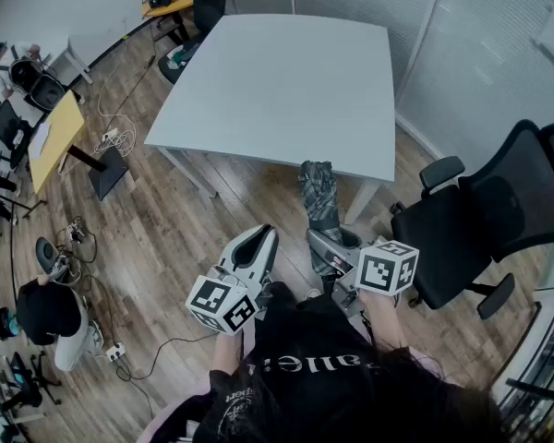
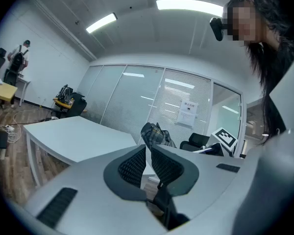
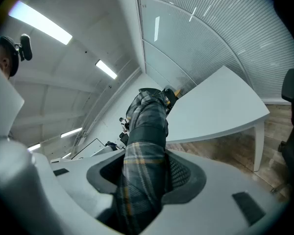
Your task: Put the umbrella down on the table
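A black office chair stands on the wood floor; a yellow desk sits well left.

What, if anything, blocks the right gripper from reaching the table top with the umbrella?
Probably nothing, so yes: the right gripper, shut on the umbrella, points it at the table, whose near top looks bare.

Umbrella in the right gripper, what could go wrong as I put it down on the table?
The umbrella sticks far out of the right gripper, so it may swing or slip in the grip. Its far end is close to the near edge of the table and could strike it.
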Demonstrator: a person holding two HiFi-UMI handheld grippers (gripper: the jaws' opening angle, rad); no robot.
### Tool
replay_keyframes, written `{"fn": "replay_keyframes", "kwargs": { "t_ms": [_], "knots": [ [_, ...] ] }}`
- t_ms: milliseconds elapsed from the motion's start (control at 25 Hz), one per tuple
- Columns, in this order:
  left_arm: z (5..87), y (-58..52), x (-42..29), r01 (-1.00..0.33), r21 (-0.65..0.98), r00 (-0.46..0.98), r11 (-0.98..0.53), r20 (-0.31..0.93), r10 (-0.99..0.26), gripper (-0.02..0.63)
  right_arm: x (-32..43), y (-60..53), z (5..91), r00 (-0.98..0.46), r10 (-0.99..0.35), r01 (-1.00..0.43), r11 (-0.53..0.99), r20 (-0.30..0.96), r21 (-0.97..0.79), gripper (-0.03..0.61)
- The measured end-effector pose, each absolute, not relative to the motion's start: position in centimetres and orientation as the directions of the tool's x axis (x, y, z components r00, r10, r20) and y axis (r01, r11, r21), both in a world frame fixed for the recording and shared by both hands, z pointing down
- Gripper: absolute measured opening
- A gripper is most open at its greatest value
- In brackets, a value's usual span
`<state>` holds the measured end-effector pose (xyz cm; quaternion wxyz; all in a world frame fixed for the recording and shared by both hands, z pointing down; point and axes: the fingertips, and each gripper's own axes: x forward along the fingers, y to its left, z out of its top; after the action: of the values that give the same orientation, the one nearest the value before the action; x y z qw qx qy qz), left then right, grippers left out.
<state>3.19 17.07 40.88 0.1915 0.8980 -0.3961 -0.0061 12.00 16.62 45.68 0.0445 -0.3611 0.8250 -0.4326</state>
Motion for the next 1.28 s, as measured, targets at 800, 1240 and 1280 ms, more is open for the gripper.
{"fn": "replay_keyframes", "kwargs": {
  "t_ms": [800, 1240, 1280],
  "knots": [
    [41.4, 16.8, 2.1, -0.729, 0.334, 0.67, -0.598, 0.166, -0.724, 0.046, 10.9, 16.5, 47.0, -0.755, -0.608, -0.536, 0.357, 0.246, -0.765, 0.213],
    [42.3, 10.2, -0.2, -0.707, 0.364, 0.689, -0.606, 0.162, -0.706, 0.046, 9.3, 10.7, 47.9, -0.732, -0.619, -0.563, 0.317, 0.284, -0.763, 0.213],
    [42.5, 9.1, -0.6, -0.703, 0.367, 0.693, -0.609, 0.162, -0.703, 0.046, 9.0, 9.8, 48.0, -0.728, -0.621, -0.567, 0.311, 0.288, -0.763, 0.213]
  ]
}}
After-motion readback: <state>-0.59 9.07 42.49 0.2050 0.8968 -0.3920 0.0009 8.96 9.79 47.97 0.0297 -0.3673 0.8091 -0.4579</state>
